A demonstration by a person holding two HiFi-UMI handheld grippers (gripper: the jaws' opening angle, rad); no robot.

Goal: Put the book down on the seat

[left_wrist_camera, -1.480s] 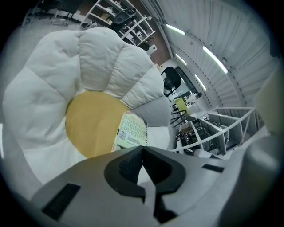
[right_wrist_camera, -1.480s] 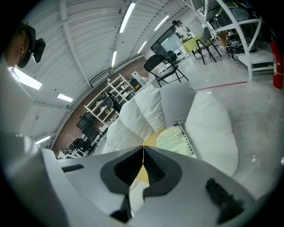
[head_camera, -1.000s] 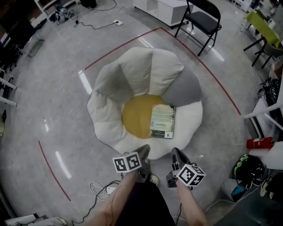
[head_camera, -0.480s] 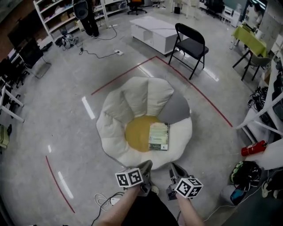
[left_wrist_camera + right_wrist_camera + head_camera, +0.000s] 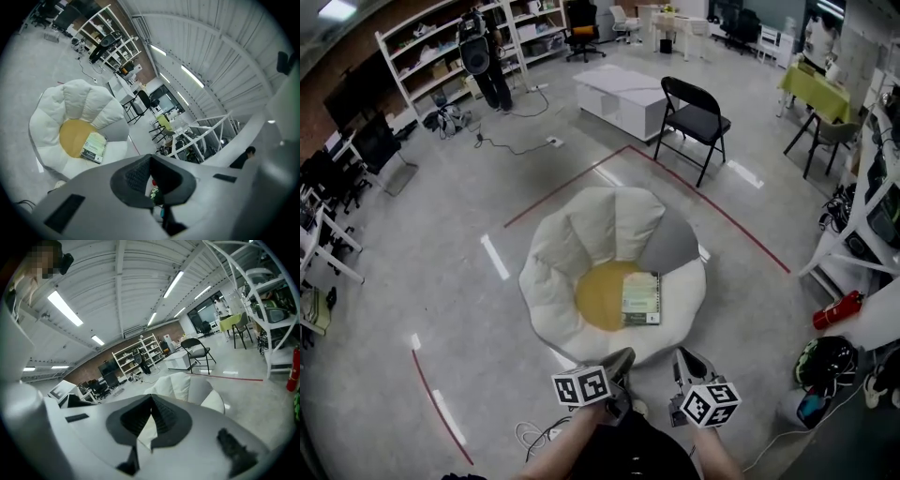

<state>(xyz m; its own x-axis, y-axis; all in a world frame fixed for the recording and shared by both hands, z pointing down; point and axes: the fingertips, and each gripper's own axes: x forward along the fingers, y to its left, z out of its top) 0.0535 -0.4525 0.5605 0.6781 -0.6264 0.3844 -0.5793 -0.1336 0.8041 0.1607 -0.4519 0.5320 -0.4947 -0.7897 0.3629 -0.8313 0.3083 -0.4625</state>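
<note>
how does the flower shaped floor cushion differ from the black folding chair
The white flower-shaped floor cushion is low, soft and rounded; the black folding chair stands upright on thin legs. The cushion is pale with a yellow centre and one grey petal; the chair is all black. The cushion bears a green spiral-bound book; the chair's seat bears none. Both stand on the grey floor.
</note>
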